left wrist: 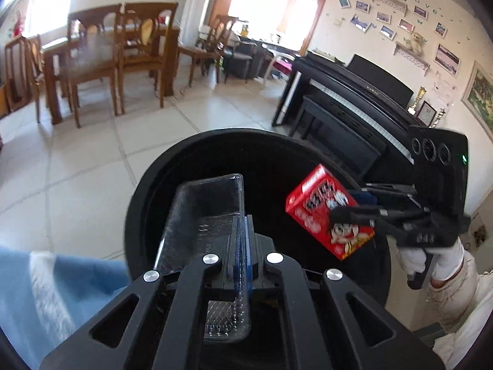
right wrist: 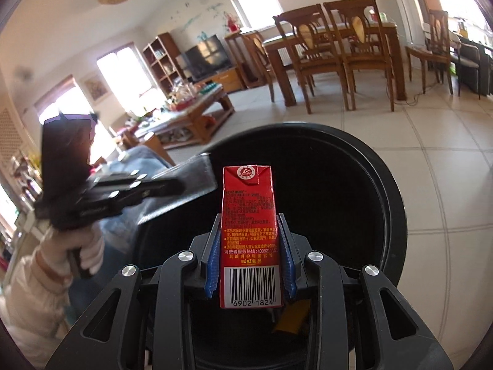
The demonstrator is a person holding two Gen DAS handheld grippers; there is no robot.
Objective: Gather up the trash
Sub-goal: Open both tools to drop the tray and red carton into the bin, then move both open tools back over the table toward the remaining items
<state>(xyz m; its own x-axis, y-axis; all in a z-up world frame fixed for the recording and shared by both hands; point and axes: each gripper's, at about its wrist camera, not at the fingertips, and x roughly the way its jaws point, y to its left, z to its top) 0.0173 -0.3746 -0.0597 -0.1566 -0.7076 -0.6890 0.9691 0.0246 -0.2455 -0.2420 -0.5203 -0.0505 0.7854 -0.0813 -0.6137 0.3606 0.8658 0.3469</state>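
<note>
My left gripper [left wrist: 243, 225] is shut on the thin wall of a clear plastic tray [left wrist: 206, 203], holding it over the mouth of a round black bin [left wrist: 144, 178]. To its right, my right gripper [left wrist: 345, 206] grips a red drink carton [left wrist: 320, 203] above the same bin. In the right wrist view the carton [right wrist: 248, 203] stands upright between the blue pads of my right gripper [right wrist: 249, 219], barcode toward the camera, over the bin [right wrist: 385, 185]. The left gripper [right wrist: 175, 188] with the tray [right wrist: 197, 178] shows blurred at the left, held by a white-gloved hand [right wrist: 89, 246].
A tiled floor [left wrist: 92, 166] surrounds the bin. Beyond it stand a wooden dining table with chairs [left wrist: 101, 61] and, to the right, a black piano [left wrist: 348, 101]. A blue cloth [left wrist: 46, 293] lies at the lower left. A cluttered coffee table [right wrist: 191, 114] stands far left. Something yellow [right wrist: 289, 320] lies inside the bin.
</note>
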